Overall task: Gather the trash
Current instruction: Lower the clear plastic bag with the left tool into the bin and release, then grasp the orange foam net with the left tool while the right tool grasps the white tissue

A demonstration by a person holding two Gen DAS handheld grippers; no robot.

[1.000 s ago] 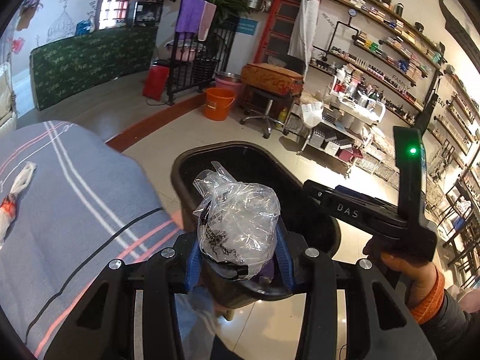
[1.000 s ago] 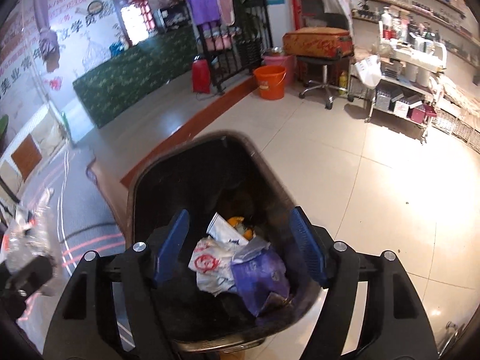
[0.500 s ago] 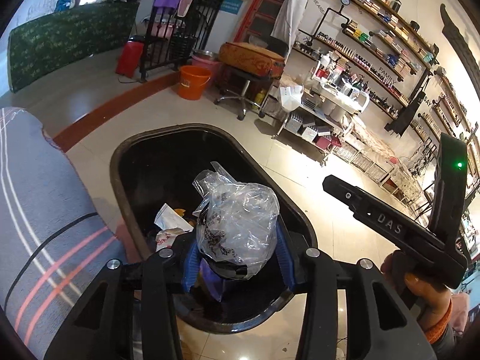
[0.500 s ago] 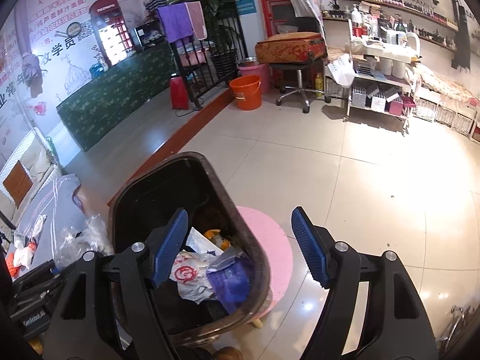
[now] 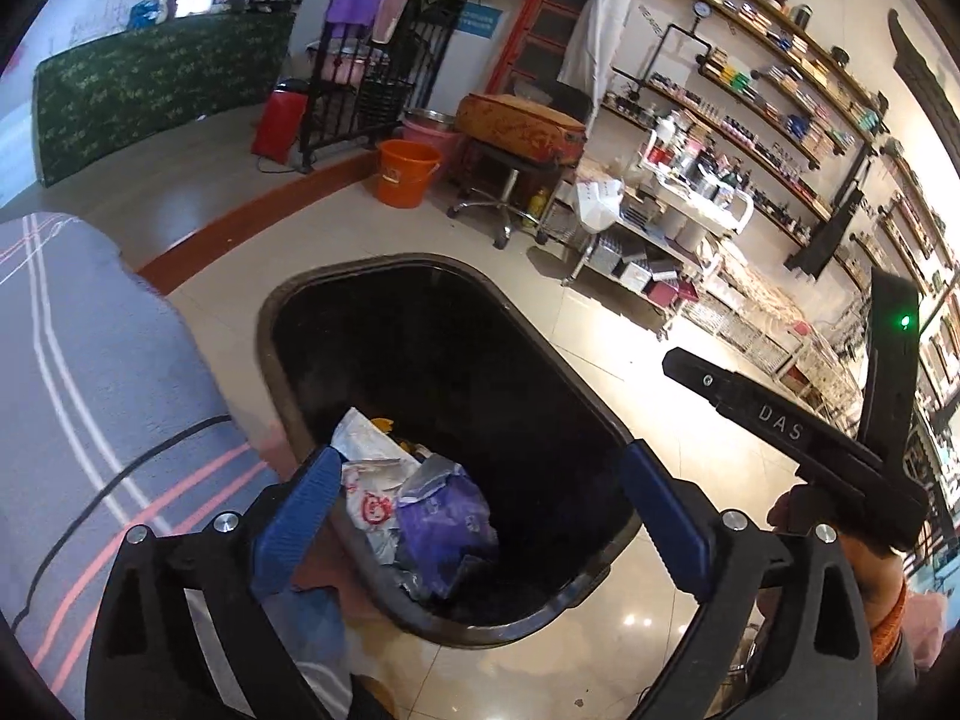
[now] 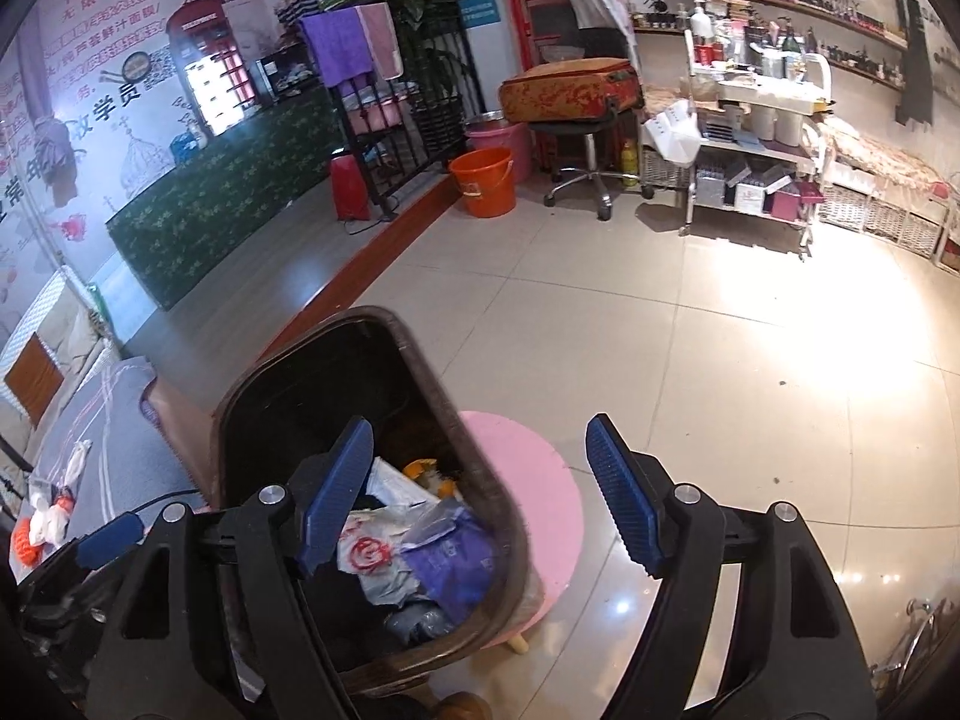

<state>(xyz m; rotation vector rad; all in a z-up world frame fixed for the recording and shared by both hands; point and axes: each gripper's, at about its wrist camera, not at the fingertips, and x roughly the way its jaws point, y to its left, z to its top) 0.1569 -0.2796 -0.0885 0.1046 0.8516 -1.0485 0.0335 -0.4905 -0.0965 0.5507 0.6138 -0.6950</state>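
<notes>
Your left gripper [image 5: 480,516] hangs over the dark oval plastic trash bin [image 5: 288,384] with its blue-padded jaws spread wide and nothing between them. Inside the bin lie a crumpled white plastic bag with red print [image 5: 375,495] and a purple wrapper [image 5: 447,519] beside it, with something orange [image 6: 423,471] further back. Your right gripper [image 6: 480,504] is equally wide open and empty, straddling the bin's right rim above the round pink stool [image 6: 534,504].
</notes>
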